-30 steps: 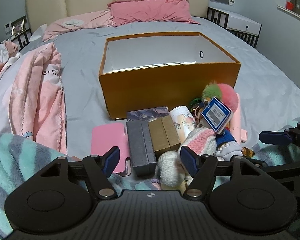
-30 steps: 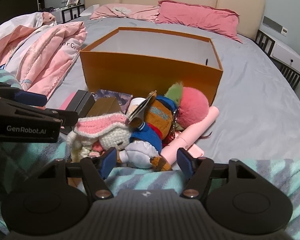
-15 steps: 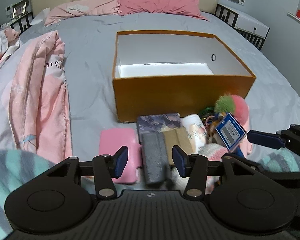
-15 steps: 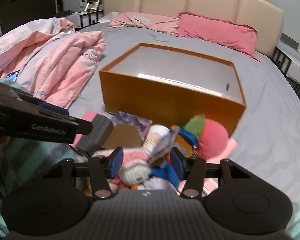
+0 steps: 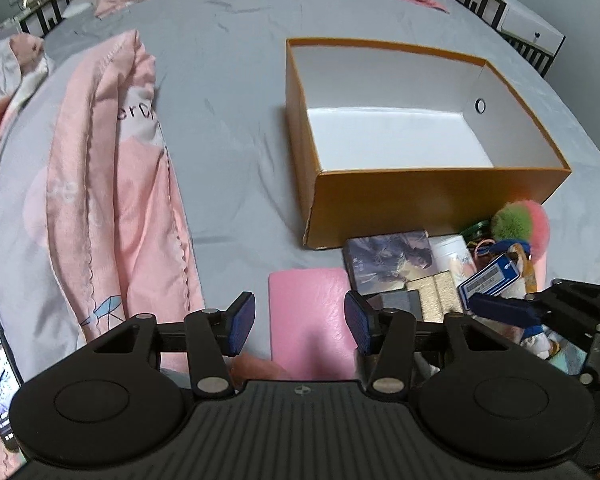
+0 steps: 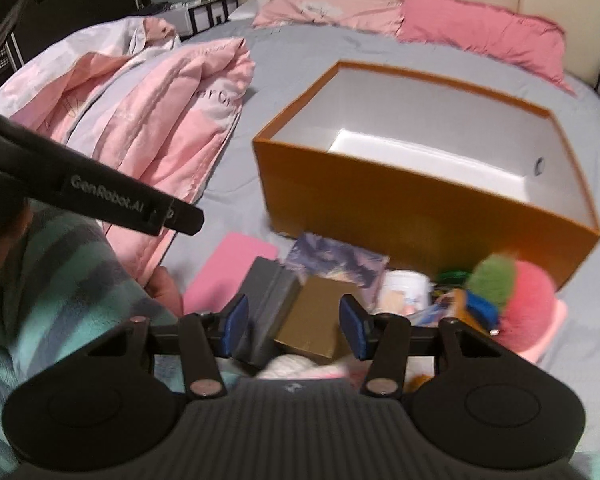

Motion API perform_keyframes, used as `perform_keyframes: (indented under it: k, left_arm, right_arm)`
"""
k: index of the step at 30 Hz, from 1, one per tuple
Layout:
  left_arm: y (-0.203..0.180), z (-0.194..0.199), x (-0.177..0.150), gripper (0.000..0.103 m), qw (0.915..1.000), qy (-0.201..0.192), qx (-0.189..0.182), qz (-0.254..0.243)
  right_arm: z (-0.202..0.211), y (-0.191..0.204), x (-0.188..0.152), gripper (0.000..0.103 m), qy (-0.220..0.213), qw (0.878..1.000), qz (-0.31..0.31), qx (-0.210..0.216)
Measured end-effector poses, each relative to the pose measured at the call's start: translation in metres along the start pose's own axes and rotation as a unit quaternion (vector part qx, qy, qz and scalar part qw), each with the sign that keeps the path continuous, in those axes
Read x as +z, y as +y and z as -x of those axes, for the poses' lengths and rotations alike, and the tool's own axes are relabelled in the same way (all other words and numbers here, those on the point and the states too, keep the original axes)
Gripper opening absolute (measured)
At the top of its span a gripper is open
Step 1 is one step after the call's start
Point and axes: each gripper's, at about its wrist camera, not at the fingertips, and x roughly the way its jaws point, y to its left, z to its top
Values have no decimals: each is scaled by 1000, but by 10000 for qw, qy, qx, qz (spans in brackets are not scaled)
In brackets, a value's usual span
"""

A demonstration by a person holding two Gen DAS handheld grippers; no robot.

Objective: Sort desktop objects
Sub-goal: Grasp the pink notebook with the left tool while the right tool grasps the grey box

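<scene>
Bedding first, at far left: a rumpled pink-and-white quilt [image 5: 112, 184] lies on the grey bedsheet [image 5: 228, 92], well apart from the clutter. Left gripper [image 5: 300, 322] hovers with its blue-padded tongs apart, nothing between them; framed in the gap and lower down is a flat pink leather-look case [image 5: 310, 312] lying on the sheet. Just right of the case lie a flat box printed with a bluish illustration [image 5: 392, 262], a dark grey oblong box [image 6: 270, 296] and a gold-brown cardboard box [image 6: 316, 316], the last two side by side and touching. Right gripper [image 6: 294, 326] also has its tongs apart and unloaded; in the right wrist view the grey and gold boxes sit in the gap between the pads, but contact cannot be told, as that frame is blurred. A white cylindrical jar with a pale floral print [image 5: 456, 250] lies right of the illustrated box. Further right sits a heap of soft toys: a white-and-pink crocheted piece [image 6: 296, 368] partly hidden under the right gripper, a plush figure with blue and orange parts [image 6: 472, 308] carrying a blue-and-white tag [image 5: 490, 280], and a fluffy pink-and-green pompom [image 5: 522, 222]. Behind the whole pile stands an open orange cardboard box with a white interior [image 5: 436, 196], its front wall just beside the illustrated box and pompom. Pink pillows [image 6: 480, 36] lie at the headboard.
</scene>
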Motion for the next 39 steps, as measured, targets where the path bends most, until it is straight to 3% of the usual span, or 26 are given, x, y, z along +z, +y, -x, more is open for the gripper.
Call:
perform_keyframes:
  k: [4, 8, 17, 19, 24, 27, 30, 33, 36, 39]
  left_arm:
    - [10, -14, 5, 58, 9994, 333, -38, -27]
    - [16, -33, 13, 58, 9971, 749, -78, -132]
    - [16, -86, 30, 58, 9847, 1724, -174, -185]
    - [15, -92, 29, 58, 9843, 1751, -70, -229]
    - [16, -109, 28, 61, 9785, 2046, -204, -166]
    - [15, -119, 28, 61, 9764, 2148, -175, -105]
    - [13, -124, 28, 73, 9771, 2112, -260, -81]
    - [14, -133, 27, 76, 9728, 2248, -563, 57]
    - [17, -136, 26, 76, 9711, 2302, -614, 149]
    - [18, -128, 24, 63, 9749, 2147, -575, 114]
  right_arm:
    - [-16, 3, 4, 49, 187, 9995, -145, 229]
    - [-31, 11, 7, 49, 373, 9991, -77, 193]
    - [-43, 13, 10, 43, 480, 9988, -28, 112]
    - [-37, 8, 13, 41, 439, 9988, -138, 178]
    - [-18, -7, 25, 39, 223, 9973, -475, 517]
    - [-5, -11, 34, 39, 0, 9978, -471, 469]
    - [5, -21, 41, 39, -163, 9974, -595, 384]
    - [8, -35, 42, 38, -194, 9958, -837, 302]
    - [6, -48, 40, 37, -155, 9933, -1092, 341]
    - [7, -55, 41, 36, -145, 9916, -1247, 321]
